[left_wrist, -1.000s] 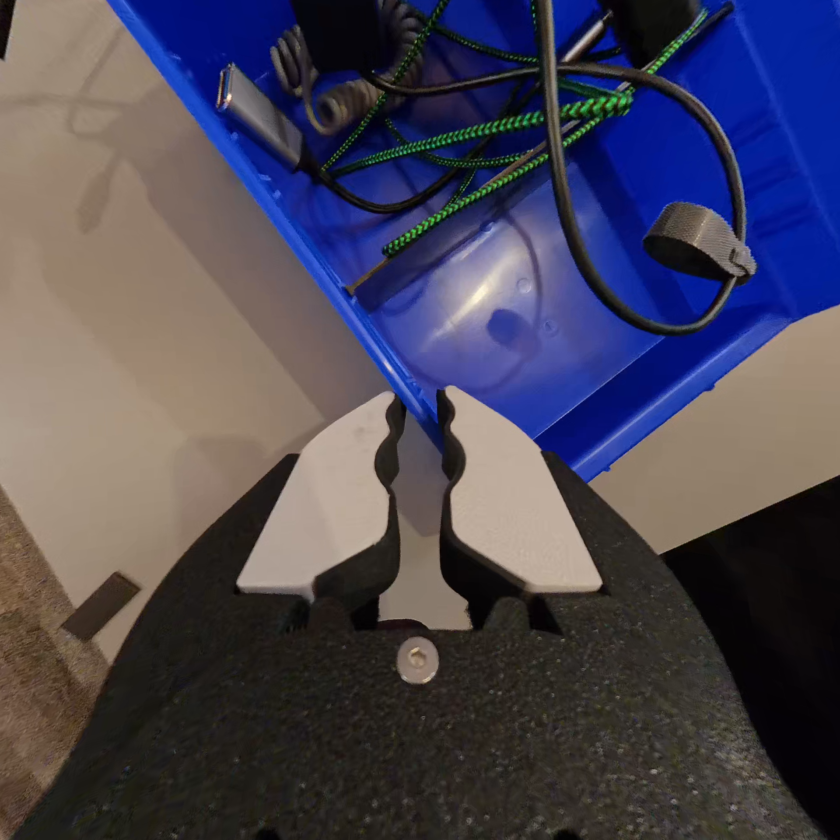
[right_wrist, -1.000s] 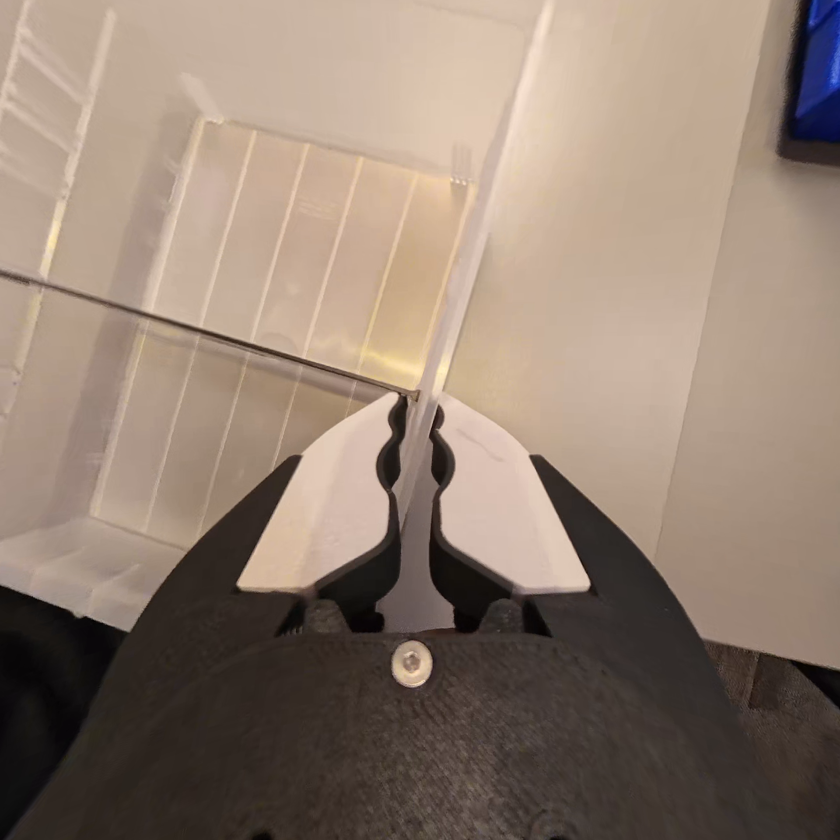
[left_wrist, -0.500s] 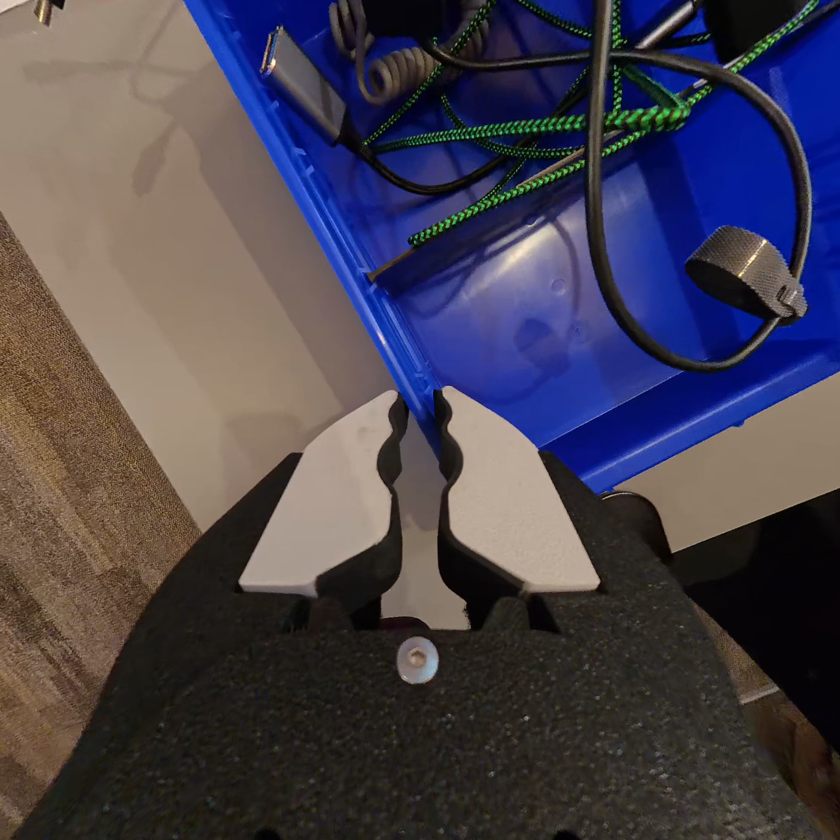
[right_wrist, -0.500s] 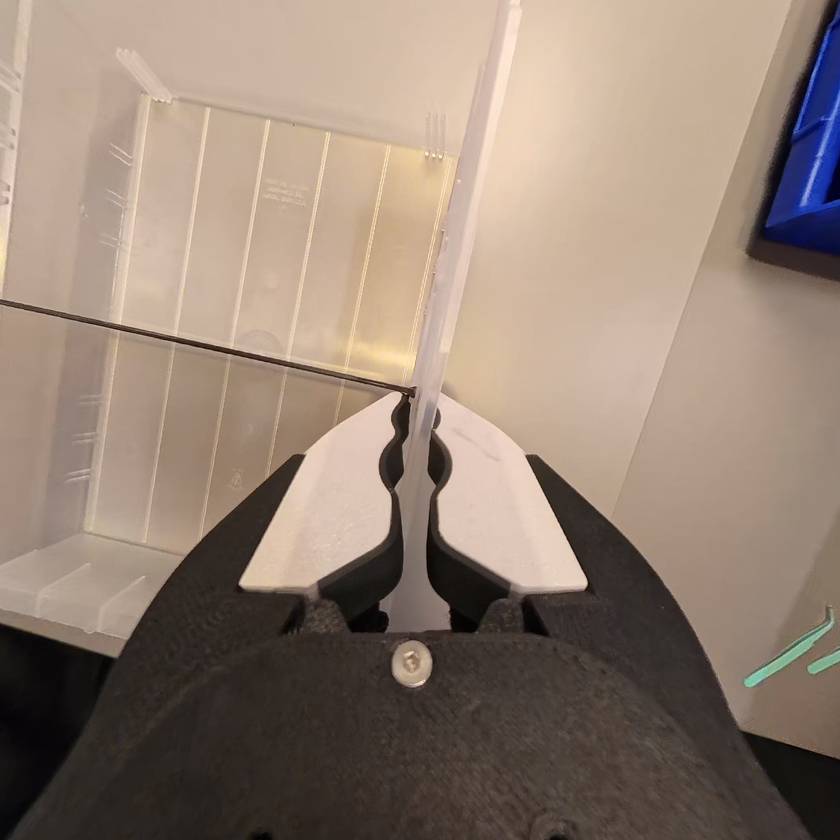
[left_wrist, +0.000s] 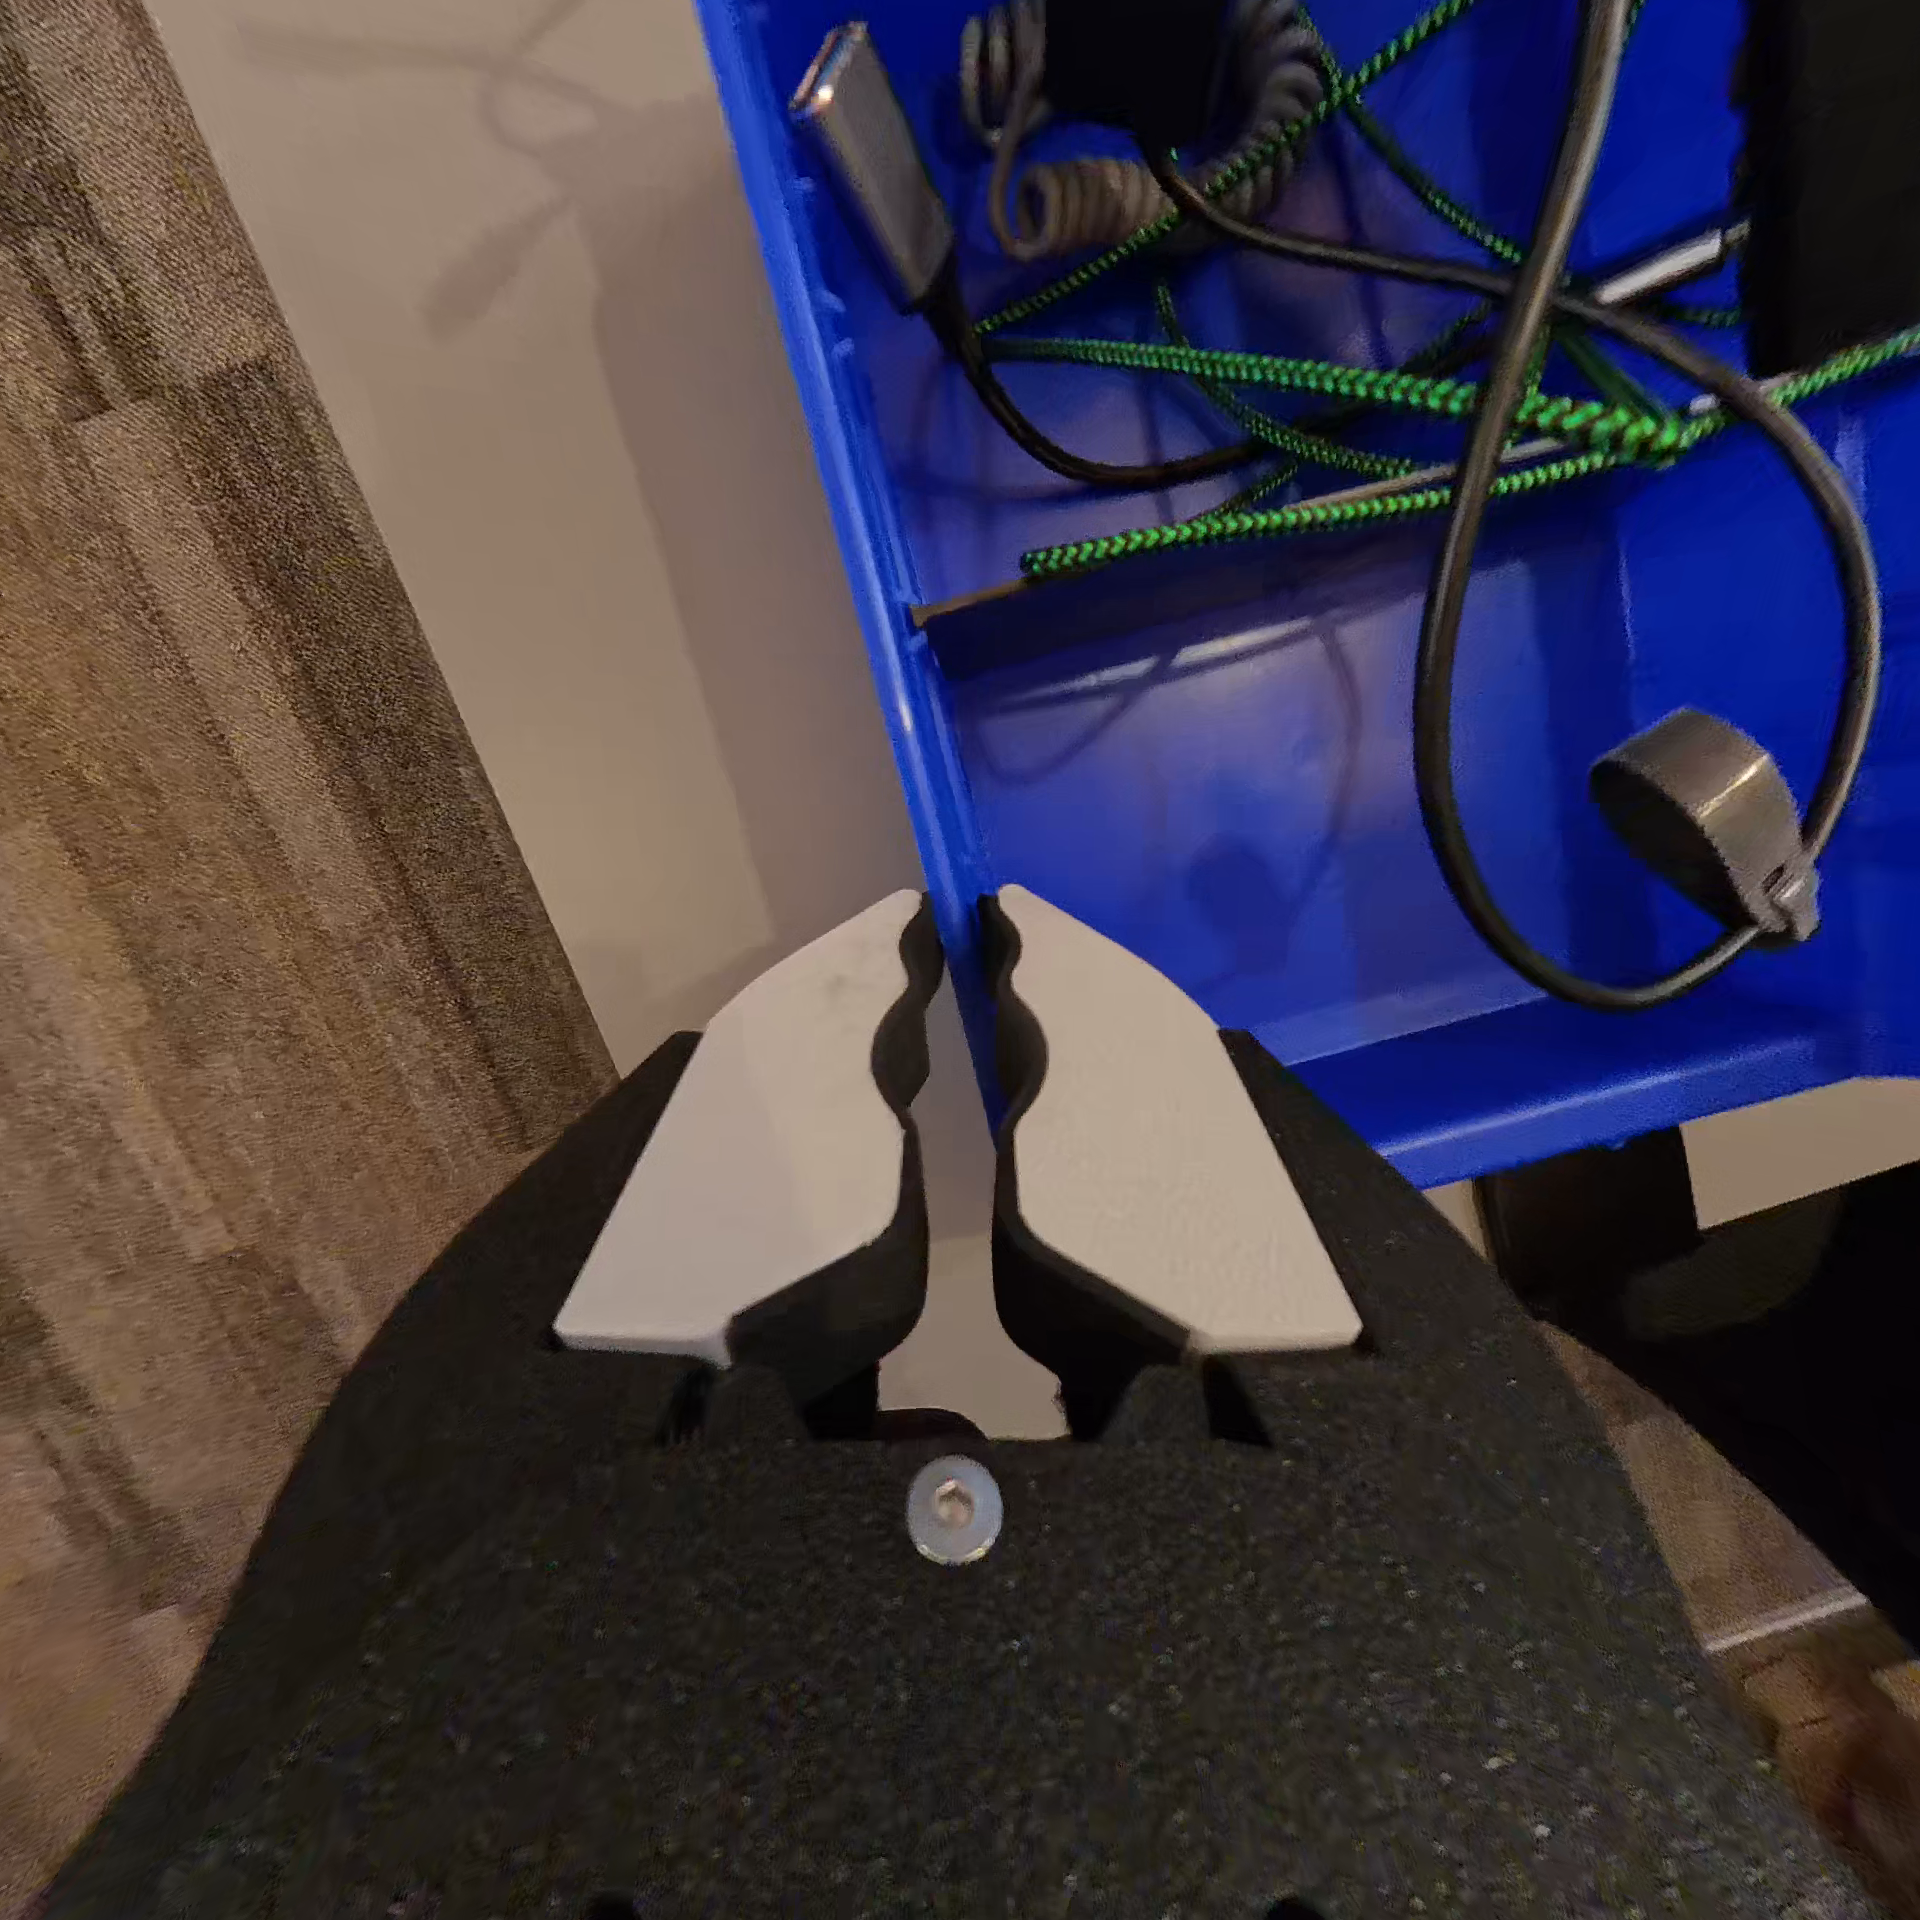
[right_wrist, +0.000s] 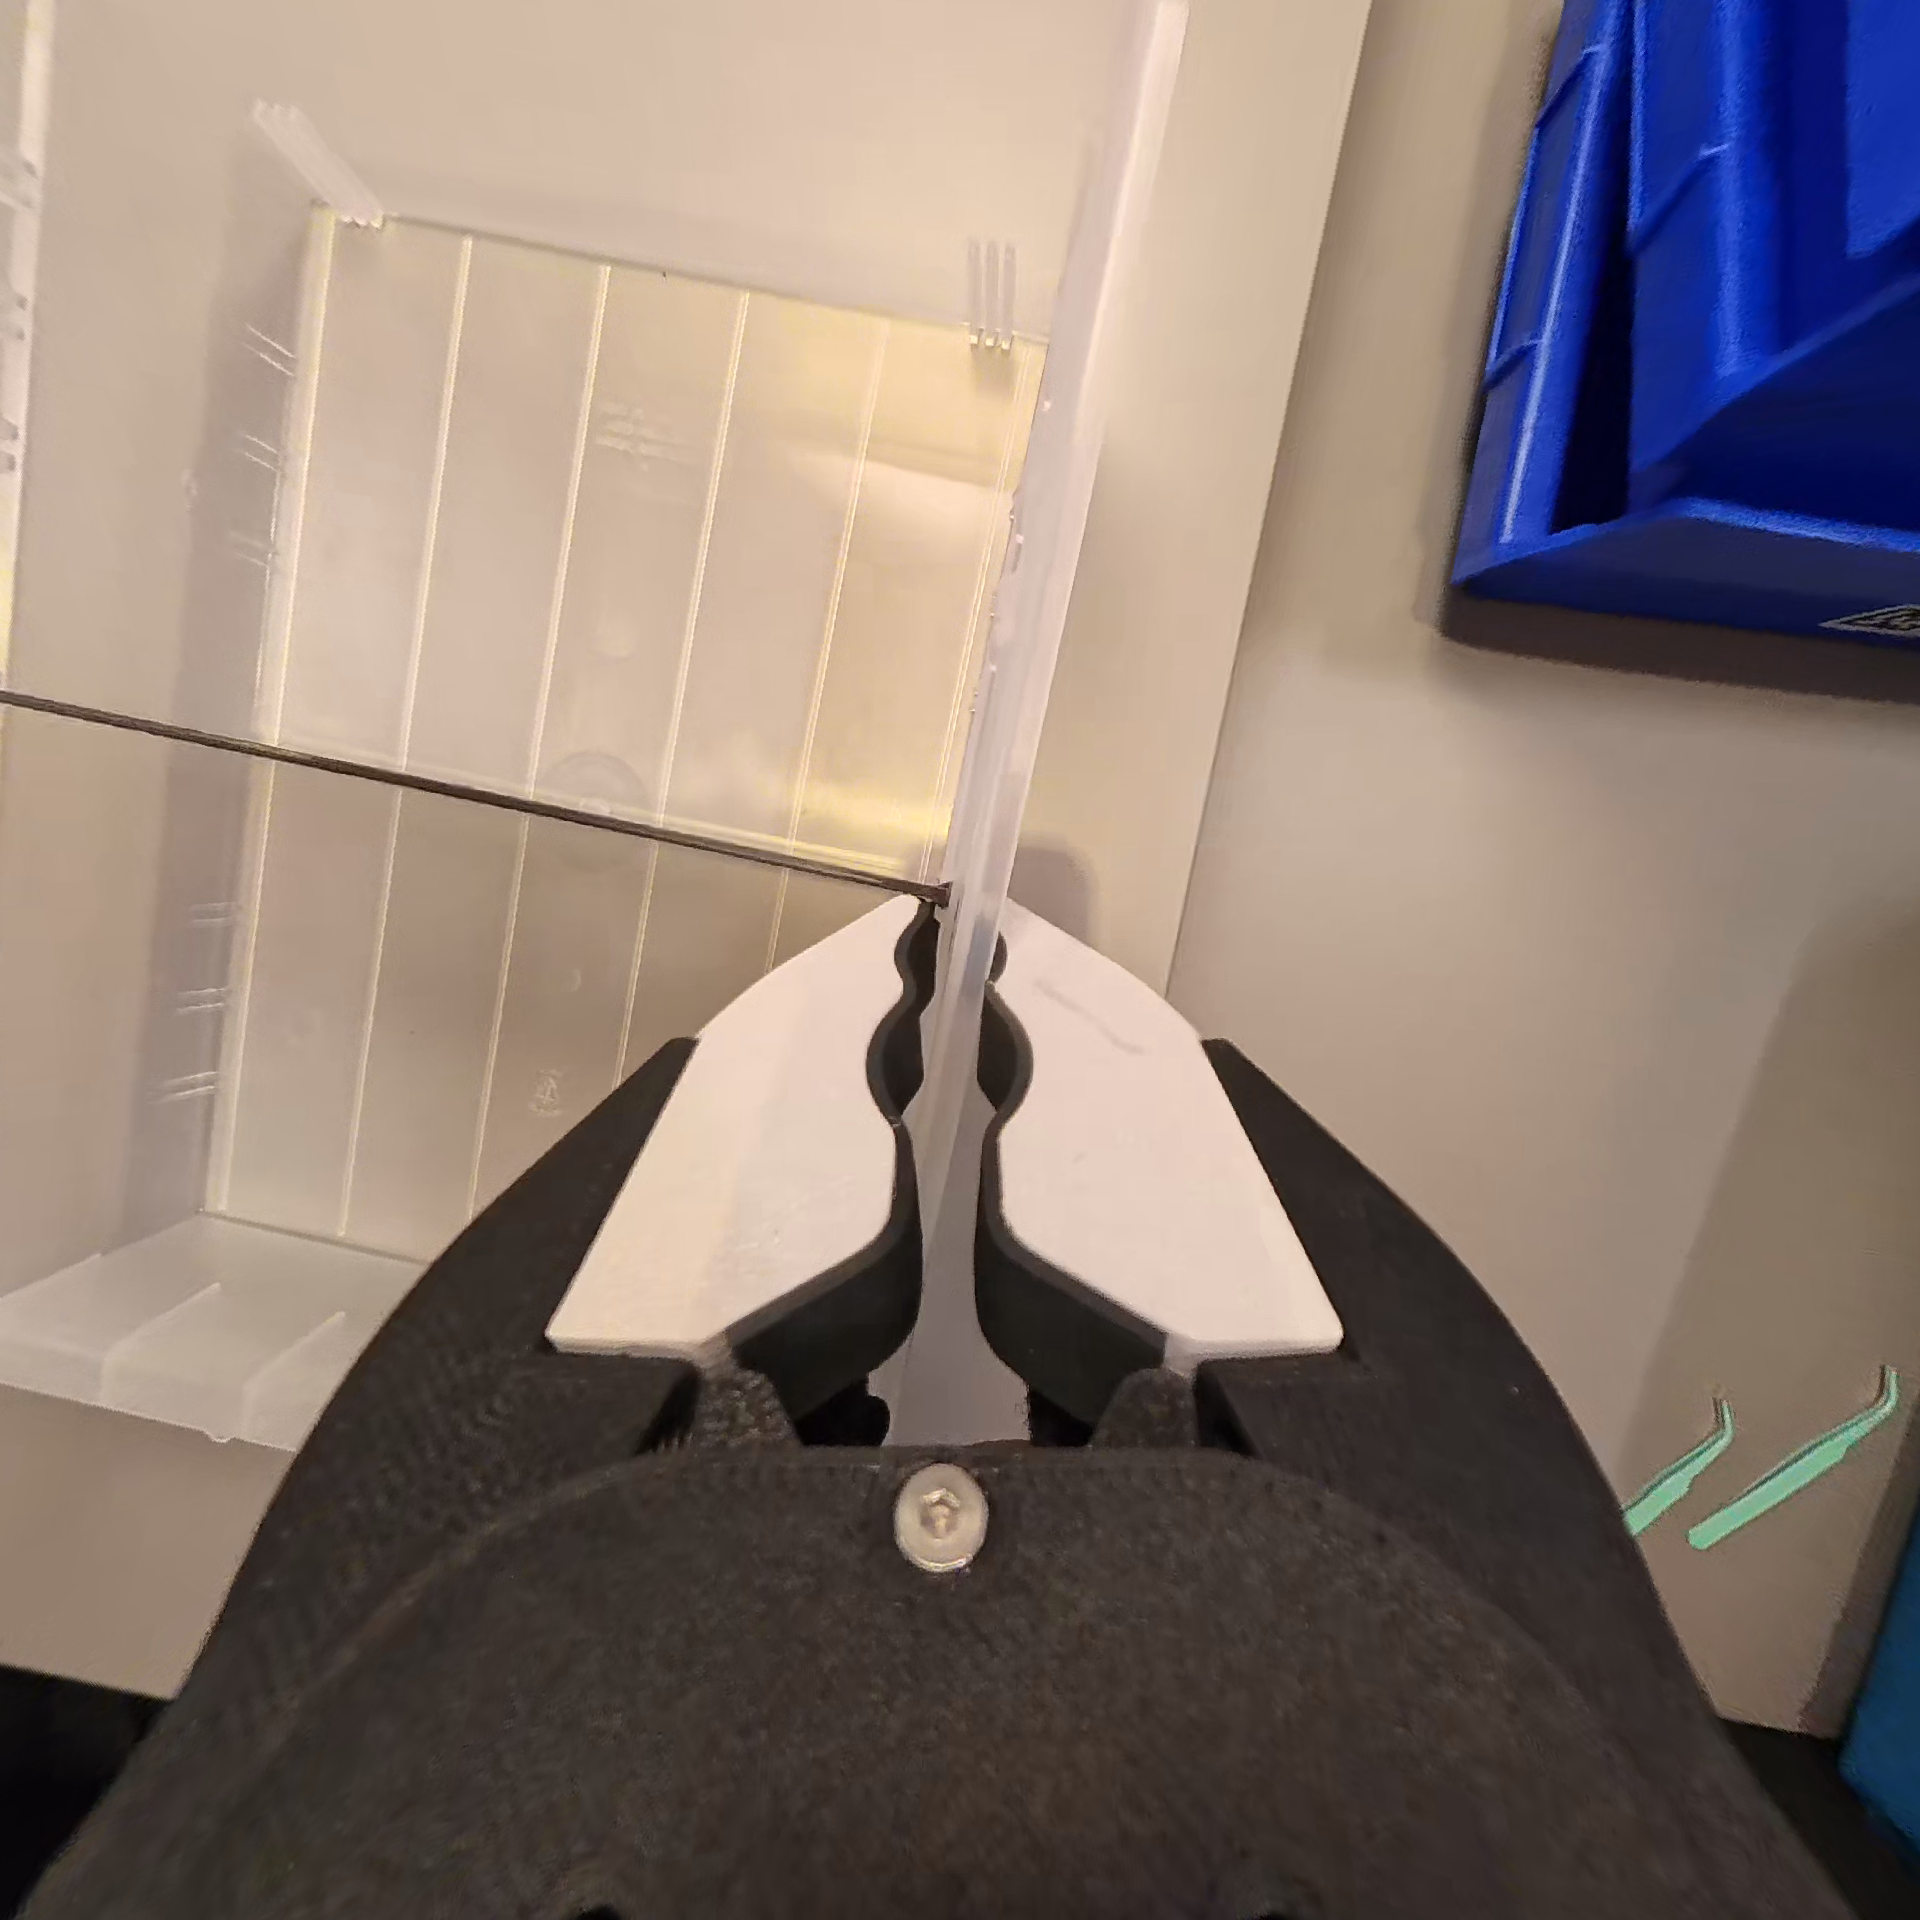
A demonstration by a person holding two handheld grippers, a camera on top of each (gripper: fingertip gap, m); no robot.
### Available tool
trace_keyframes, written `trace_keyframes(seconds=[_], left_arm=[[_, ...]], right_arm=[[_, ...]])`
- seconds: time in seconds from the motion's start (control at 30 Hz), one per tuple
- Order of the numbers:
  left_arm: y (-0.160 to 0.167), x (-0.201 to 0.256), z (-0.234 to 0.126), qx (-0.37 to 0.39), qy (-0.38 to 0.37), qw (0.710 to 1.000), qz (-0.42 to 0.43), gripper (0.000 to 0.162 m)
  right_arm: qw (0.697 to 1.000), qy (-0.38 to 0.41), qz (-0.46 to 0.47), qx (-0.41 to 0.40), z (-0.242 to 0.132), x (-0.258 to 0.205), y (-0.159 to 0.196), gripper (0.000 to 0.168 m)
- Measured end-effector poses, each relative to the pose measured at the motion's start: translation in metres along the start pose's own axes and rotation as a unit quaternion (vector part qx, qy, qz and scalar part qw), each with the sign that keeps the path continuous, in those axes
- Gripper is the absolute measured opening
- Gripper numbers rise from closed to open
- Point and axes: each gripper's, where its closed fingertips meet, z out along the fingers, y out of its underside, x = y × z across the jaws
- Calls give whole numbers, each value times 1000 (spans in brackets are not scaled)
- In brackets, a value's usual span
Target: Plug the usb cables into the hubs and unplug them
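You've got left gripper pinching the blue bin wall, right gripper clamping the clear bin wall, cables all unplugged.

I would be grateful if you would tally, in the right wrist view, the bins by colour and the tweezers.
clear bin: 1
blue bin: 1
green tweezers: 2
Total: 4
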Motion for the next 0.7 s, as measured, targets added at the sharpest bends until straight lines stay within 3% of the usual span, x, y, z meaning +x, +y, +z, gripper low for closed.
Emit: trace_keyframes(seconds=[0.5, 0.7], left_arm=[[-9, -35, 2, 44, -36, 992, -111, 5], [3, -51, -5, 65, -56, 984, -157, 5]], right_arm=[[1000, -7, 7, 6, 10, 6, -19, 4], [1000, -3, 5, 13, 7, 9, -14, 4]])
